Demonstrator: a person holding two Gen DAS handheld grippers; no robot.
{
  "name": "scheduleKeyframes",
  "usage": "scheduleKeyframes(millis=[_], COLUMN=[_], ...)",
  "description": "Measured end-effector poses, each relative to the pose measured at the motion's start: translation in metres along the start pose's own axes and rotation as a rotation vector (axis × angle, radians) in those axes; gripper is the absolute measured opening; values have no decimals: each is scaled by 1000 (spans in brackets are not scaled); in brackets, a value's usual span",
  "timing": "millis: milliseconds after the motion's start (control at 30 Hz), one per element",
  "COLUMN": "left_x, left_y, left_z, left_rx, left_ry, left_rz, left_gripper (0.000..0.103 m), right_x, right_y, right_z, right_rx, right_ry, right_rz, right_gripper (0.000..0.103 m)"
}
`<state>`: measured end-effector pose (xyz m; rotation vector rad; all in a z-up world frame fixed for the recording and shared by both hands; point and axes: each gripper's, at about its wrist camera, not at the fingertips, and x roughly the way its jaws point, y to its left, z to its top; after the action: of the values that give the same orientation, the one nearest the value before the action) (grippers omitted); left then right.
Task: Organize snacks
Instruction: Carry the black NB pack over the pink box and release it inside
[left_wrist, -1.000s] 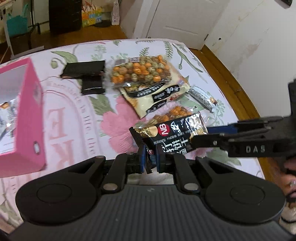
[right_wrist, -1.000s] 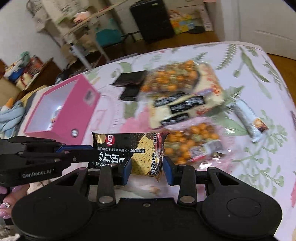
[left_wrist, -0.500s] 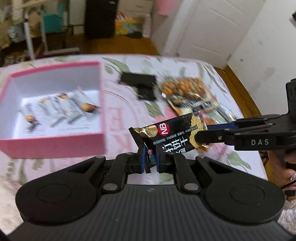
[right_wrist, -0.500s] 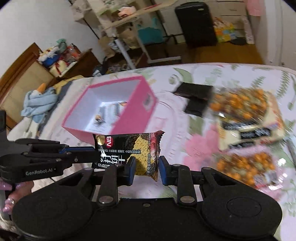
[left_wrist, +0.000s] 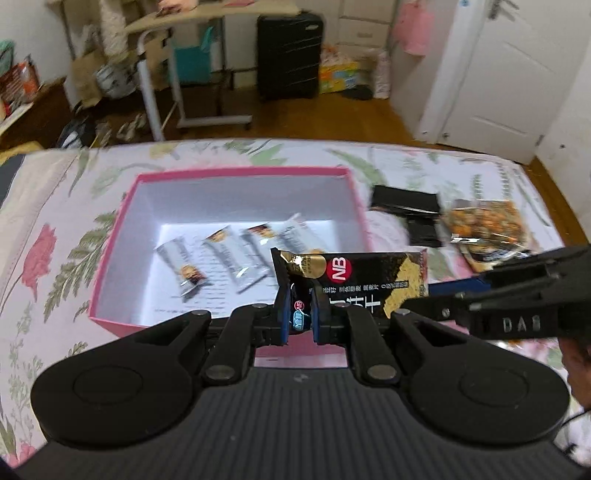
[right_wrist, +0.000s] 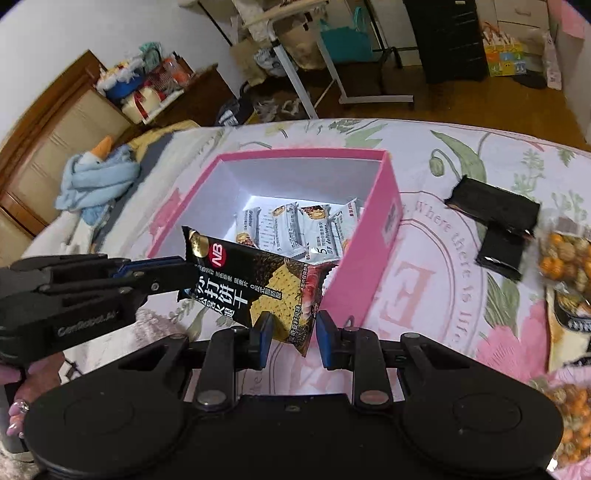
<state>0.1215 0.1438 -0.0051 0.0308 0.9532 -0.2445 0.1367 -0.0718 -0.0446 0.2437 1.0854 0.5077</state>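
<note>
While both grippers carry it above the near wall of the pink box (left_wrist: 110, 251), the black cracker packet (left_wrist: 354, 280) is pinched at one end by the left gripper (left_wrist: 298, 314), whose fingers are fully closed on it. The right gripper (right_wrist: 293, 334) clamps the opposite end with its fingers narrow. White snack bars (right_wrist: 291, 229) lie inside the box; black packets (right_wrist: 498, 218) and nut bags (left_wrist: 484, 225) rest on the floral bedspread (right_wrist: 461, 155).

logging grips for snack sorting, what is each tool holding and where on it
Both hold the black cracker packet: left tool pinches one end, right tool pinches the other.
</note>
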Motion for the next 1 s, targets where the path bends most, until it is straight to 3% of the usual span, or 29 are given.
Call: scheduleKeyframes(millis=[367, 500, 667, 833, 1000], left_x=[50, 65, 68, 49, 22], left_y=[21, 25, 27, 26, 13], left_z=[-1, -1, -5, -7, -7], left_rx=[8, -53, -64, -76, -75], left_ry=[46, 89, 108, 118, 153], left_rz=[77, 6, 26, -8, -106], left_gripper=[10, 13, 13, 13, 15], right_x=[38, 49, 46, 23, -13], right_y=[24, 26, 30, 33, 21], right_z=[16, 17, 14, 8, -7], right_rx=[-80, -99, -118, -148, -150], right_ry=[48, 56, 41, 16, -4], right_rz=[-96, -100, -120, -134, -163], right_gripper=[31, 31, 34, 41, 47])
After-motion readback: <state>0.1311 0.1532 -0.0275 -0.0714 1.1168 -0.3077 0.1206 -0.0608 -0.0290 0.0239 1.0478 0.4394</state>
